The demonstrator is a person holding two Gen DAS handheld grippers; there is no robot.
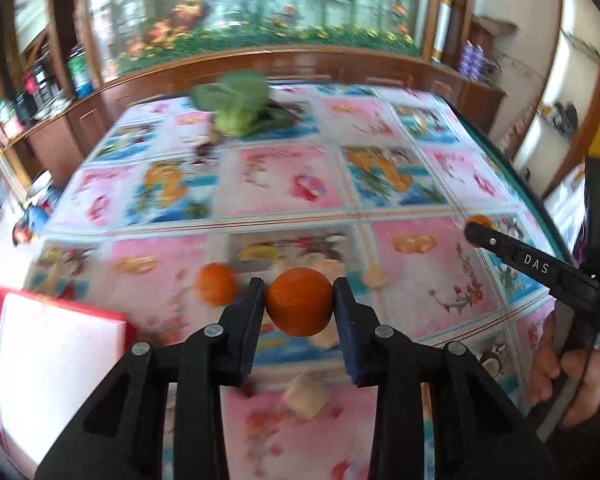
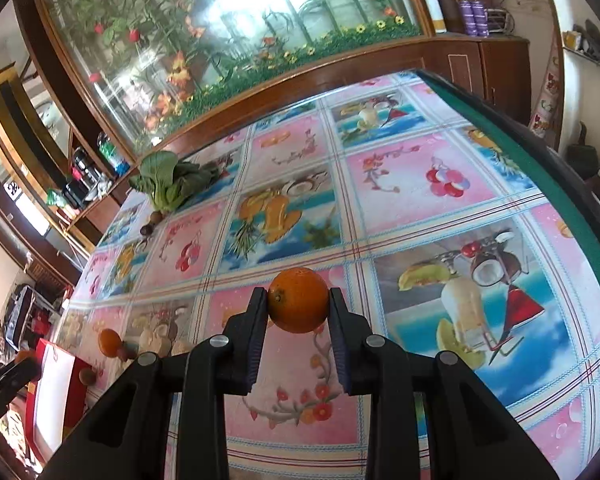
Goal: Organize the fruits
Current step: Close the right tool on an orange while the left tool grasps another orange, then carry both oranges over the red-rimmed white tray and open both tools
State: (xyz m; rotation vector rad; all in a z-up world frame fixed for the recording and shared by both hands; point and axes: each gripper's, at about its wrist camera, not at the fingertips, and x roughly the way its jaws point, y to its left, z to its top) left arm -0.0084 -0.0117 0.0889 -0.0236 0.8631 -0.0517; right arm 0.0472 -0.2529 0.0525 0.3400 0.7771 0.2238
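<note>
My left gripper (image 1: 300, 293) is shut on an orange (image 1: 298, 312), held a little above the flowered tablecloth (image 1: 283, 184). Just left of it a second orange (image 1: 215, 284) lies on the cloth; the right wrist view shows that same orange (image 2: 109, 342). My right gripper (image 2: 298, 294) is shut on another orange (image 2: 298, 308), also lifted off the table. From the left wrist view the right gripper (image 1: 478, 229) reaches in at the right edge, a hand (image 1: 556, 372) around its handle and an orange (image 1: 480, 221) at its tip.
A red-rimmed white tray (image 1: 59, 344) sits at the near left corner. Pale ginger pieces (image 1: 306, 398) lie under and around my left gripper. A bok choy (image 2: 171, 184) and small brown fruits (image 2: 149, 226) lie at the far side. The green table edge (image 2: 540, 168) runs along the right.
</note>
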